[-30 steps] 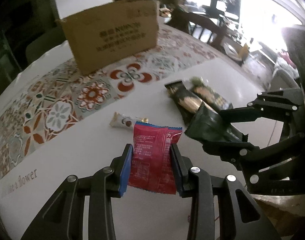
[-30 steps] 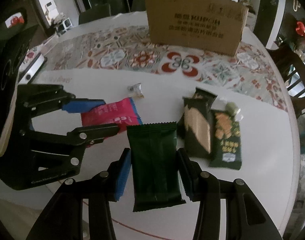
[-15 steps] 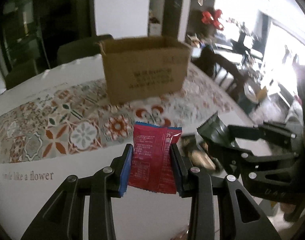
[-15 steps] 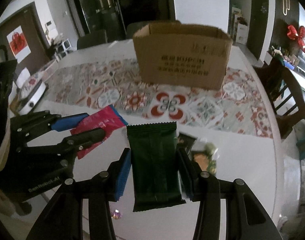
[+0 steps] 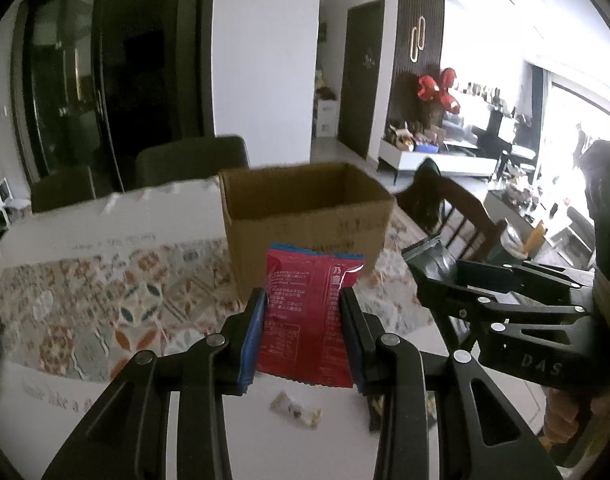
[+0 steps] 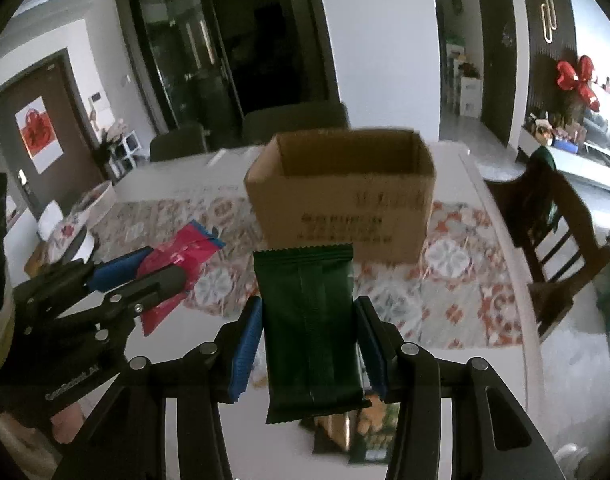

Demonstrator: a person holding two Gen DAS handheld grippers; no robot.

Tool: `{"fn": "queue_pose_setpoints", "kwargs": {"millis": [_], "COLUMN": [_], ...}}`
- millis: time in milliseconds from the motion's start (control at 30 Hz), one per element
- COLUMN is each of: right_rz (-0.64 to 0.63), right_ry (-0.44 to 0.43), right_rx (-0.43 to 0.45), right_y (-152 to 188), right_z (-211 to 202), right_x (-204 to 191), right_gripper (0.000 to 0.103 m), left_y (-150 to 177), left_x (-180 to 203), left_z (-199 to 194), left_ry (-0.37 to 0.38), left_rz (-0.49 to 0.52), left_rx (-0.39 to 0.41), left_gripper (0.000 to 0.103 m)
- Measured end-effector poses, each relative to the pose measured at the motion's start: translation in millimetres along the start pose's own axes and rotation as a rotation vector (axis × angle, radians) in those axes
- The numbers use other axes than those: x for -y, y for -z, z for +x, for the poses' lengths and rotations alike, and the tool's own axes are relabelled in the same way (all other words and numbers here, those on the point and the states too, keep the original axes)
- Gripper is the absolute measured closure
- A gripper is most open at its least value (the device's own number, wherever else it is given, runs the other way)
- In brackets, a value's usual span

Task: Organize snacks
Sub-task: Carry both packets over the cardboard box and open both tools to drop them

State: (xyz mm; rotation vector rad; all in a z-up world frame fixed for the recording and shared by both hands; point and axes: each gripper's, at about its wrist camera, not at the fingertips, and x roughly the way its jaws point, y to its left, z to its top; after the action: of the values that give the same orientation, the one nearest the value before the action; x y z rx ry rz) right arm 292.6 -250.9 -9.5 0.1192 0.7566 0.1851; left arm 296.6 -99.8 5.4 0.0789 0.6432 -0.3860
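Observation:
A red snack packet (image 5: 307,312) hangs above the table, my left gripper (image 5: 303,320) shut on it. My right gripper (image 6: 309,332) is shut on a dark green snack packet (image 6: 309,328), also lifted off the table. The open cardboard box (image 5: 305,216) (image 6: 343,196) stands ahead of both on the patterned runner, its top open toward me. In the right wrist view the left gripper (image 6: 153,270) with the red packet (image 6: 181,256) shows at the left. The left wrist view shows the right gripper (image 5: 433,264) at the right. A small wrapped candy (image 5: 295,410) lies on the table below.
More snack packets (image 6: 357,428) lie on the white table (image 5: 45,232) beneath my right gripper, partly hidden. A wooden chair (image 6: 553,232) stands at the table's right side, dark chairs (image 5: 193,160) behind it. A round tray (image 6: 93,204) sits at the far left.
Both grippers have risen with their packets and tilted up. The box now sits lower in view, its open inside showing, and the table snacks have dropped toward the bottom.

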Motion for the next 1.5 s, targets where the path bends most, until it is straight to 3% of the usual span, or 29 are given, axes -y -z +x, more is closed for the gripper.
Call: {"fn": "queue_pose_setpoints", "kwargs": {"millis": [367,700,1100,1500], "right_rz": [-0.018,-0.008,0.01,0.022], "right_ry": [0.019,0.0,-0.023,-0.001], "right_rx": [0.121,0.15,0.097,-0.001], "right_y": [-54.3,-100.1,-142.4,-157.4], "right_z": [-1.2,20.1,81.3,147.3], "right_x": [13.7,32.0,56.8,79.6], "right_gripper": [0.056,0.056,0.056,0.056], "left_y": [-52.3,-90.2,-115.1,-120.1], "left_x": [-3.8,-6.3,-21.2,-41.0], "left_z": [8.2,35.1,98.5,175.4], "left_ry": [-0.03,-0.05,-0.063,-0.048], "left_rz": [0.015,0.025,-0.009,-0.083], "left_rx": [0.111,0.133,0.08,-0.06], "left_gripper": [0.067,0.067,0.067,0.067]}}
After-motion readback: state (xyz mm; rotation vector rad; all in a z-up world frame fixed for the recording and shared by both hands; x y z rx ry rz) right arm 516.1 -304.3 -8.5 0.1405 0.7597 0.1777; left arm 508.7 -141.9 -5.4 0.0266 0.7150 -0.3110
